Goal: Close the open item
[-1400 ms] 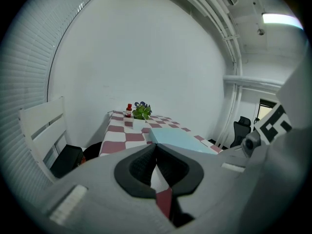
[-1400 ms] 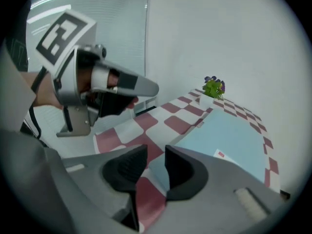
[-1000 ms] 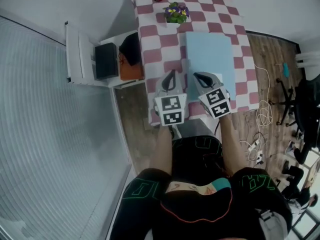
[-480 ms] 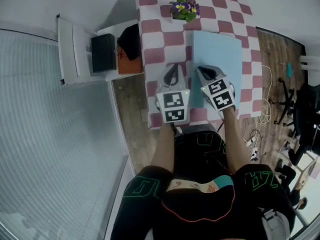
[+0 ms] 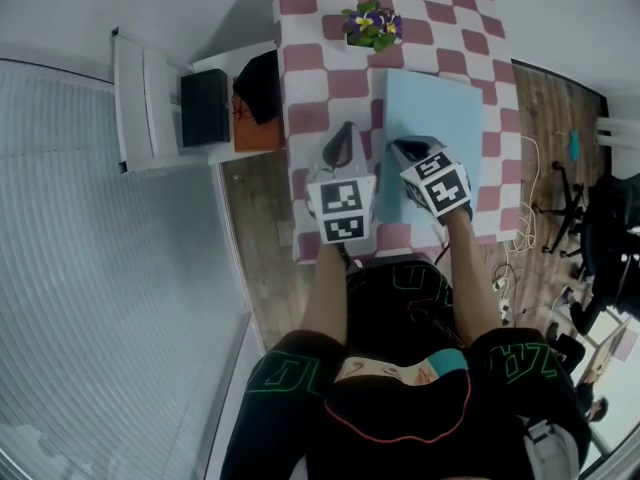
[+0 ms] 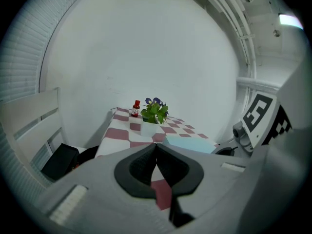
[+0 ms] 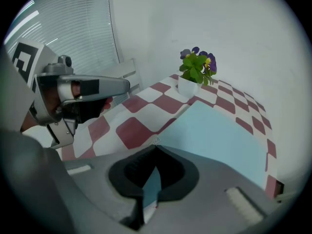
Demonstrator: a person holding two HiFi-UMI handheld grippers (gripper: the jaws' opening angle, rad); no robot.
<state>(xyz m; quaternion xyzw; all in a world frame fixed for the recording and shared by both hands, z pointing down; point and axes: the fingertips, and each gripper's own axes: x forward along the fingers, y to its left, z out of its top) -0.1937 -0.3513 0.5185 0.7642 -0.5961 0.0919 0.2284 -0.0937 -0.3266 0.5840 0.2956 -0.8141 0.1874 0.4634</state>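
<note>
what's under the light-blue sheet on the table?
The light-blue sheet lies flat on the checked tablecloth, which shows around it. Whatever else is beneath is covered.

"Where are your claws?"

"Middle of the head view, side by side. My left gripper (image 5: 346,130) sits just left of centre, my right gripper (image 5: 396,148) just right of it, tipped further down."

"Open?"

"No. Both pairs of jaws are pressed together, empty. My forearms (image 5: 325,288) reach up from the lower frame."

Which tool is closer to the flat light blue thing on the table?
Right. The right tool hangs over the near left corner of the flat light blue thing; the left tool is beside it, over the checked cloth.
</note>
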